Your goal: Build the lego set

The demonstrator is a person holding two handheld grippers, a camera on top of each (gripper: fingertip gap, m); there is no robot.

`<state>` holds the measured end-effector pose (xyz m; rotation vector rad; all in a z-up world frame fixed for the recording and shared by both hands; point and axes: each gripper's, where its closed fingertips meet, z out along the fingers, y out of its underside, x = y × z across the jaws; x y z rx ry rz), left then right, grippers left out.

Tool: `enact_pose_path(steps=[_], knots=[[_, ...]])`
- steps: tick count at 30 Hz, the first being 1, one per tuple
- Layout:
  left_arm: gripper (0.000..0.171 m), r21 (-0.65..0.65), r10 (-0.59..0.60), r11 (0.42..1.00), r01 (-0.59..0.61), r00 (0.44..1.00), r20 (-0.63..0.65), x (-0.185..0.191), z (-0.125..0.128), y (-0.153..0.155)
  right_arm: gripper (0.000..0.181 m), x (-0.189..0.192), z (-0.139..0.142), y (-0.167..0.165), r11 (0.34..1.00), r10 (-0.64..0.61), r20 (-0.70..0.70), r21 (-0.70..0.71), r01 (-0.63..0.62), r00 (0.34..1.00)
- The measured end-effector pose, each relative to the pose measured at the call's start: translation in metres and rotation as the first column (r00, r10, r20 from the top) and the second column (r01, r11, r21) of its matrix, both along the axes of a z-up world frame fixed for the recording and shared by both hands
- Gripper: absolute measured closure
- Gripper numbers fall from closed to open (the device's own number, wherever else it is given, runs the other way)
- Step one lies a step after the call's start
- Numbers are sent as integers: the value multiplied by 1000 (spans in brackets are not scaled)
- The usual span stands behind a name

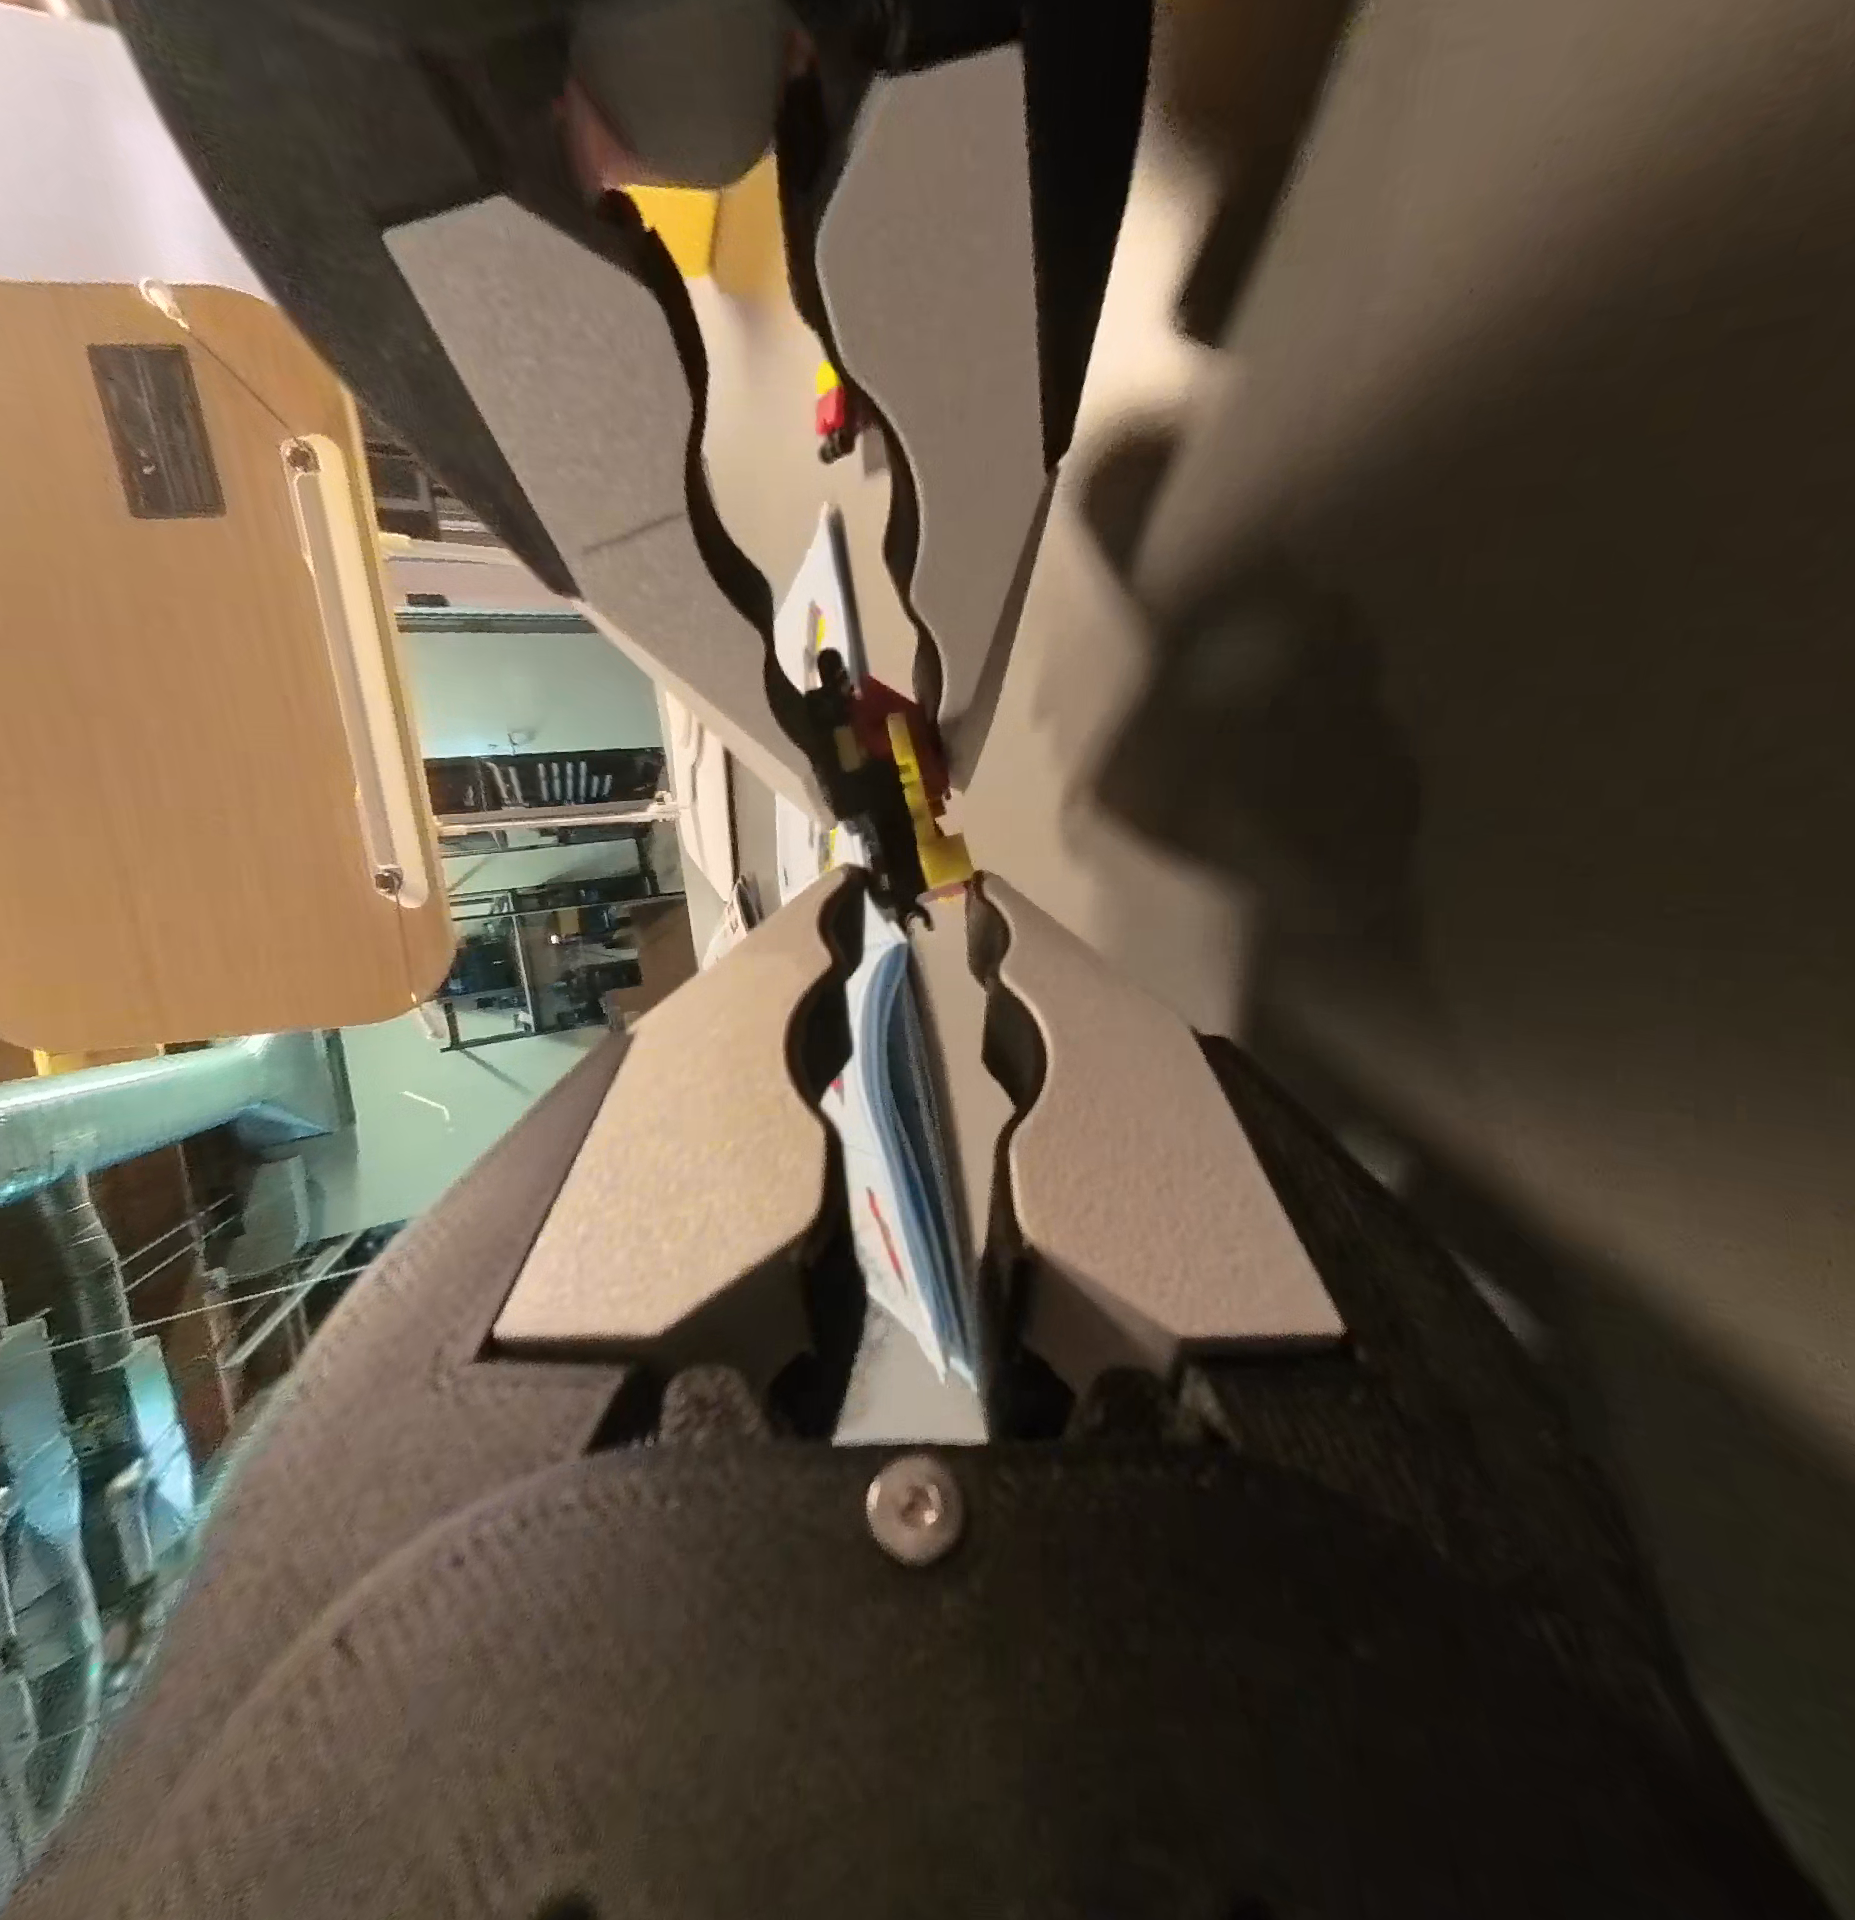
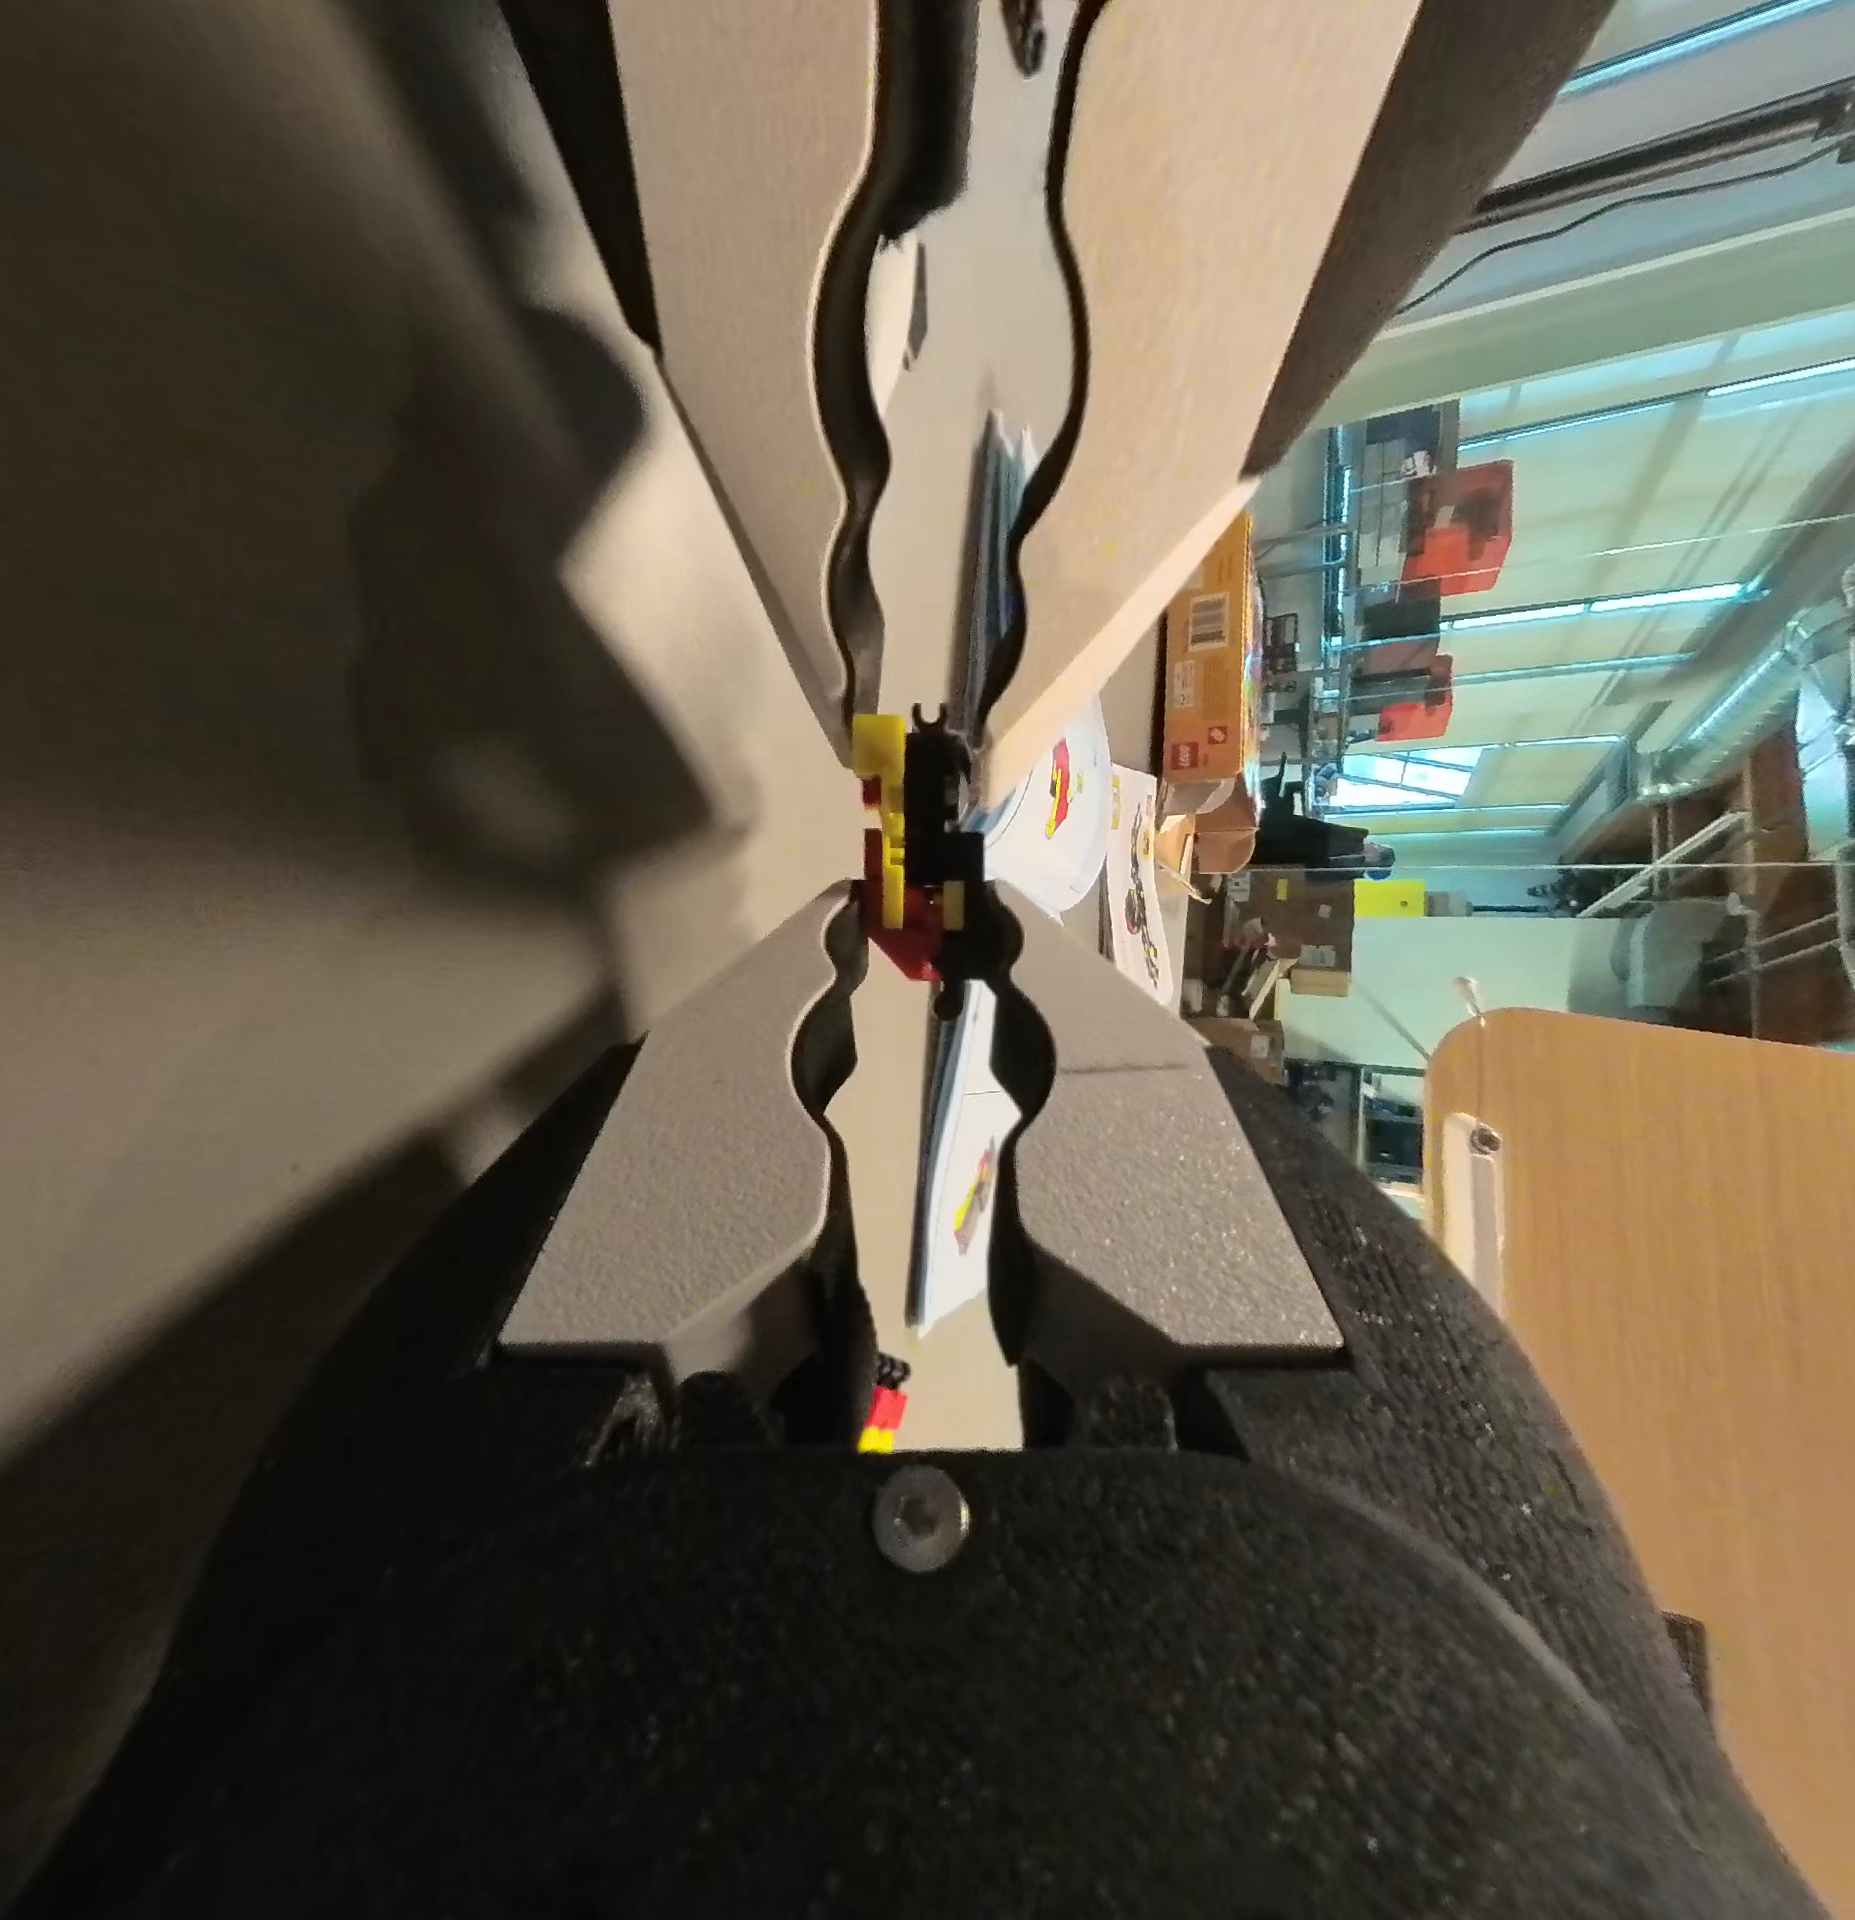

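Observation:
A small red, yellow and black lego model (image 1: pixel 887 774) is held in the air between my two grippers, which face each other tip to tip. My left gripper (image 1: pixel 915 883) is shut on one end of it, and my right gripper (image 1: pixel 881 764) comes in from the far side, shut on the other end. In the right wrist view, the model (image 2: pixel 912 852) sits between my right gripper (image 2: pixel 923 904) and my left gripper (image 2: pixel 923 717). The open instruction booklet (image 1: pixel 907 1143) lies on the table below; it also shows in the right wrist view (image 2: pixel 954 1174).
A small red and yellow lego piece (image 1: pixel 835 410) lies on the pale table (image 1: pixel 757 395); it also shows in the right wrist view (image 2: pixel 881 1418). A lego box (image 2: pixel 1209 665) and loose printed sheets (image 2: pixel 1136 894) lie farther off. A wooden panel (image 1: pixel 175 675) stands beyond the table edge. The grippers are tip to tip, or close to it.

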<state>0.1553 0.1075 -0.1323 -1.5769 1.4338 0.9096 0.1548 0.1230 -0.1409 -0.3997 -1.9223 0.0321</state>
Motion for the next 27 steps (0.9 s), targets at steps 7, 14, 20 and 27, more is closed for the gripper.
enact_pose_path(steps=[7,14,20,27], knots=[[151,-40,-37,998,42,992,123,5,-3,-5,162,1,-2,-6,998,46,-13,36,-46,999],[150,-29,-51,998,56,988,144,8,-3,-6,162,1,-3,-8,998,48,-10,29,-48,999],[149,-35,-16,999,28,958,287,11,4,-6,162,0,4,-7,999,33,-47,12,-33,998],[147,-23,10,1000,-3,949,316,13,8,-4,163,-1,9,-8,999,24,-74,36,-21,997]])
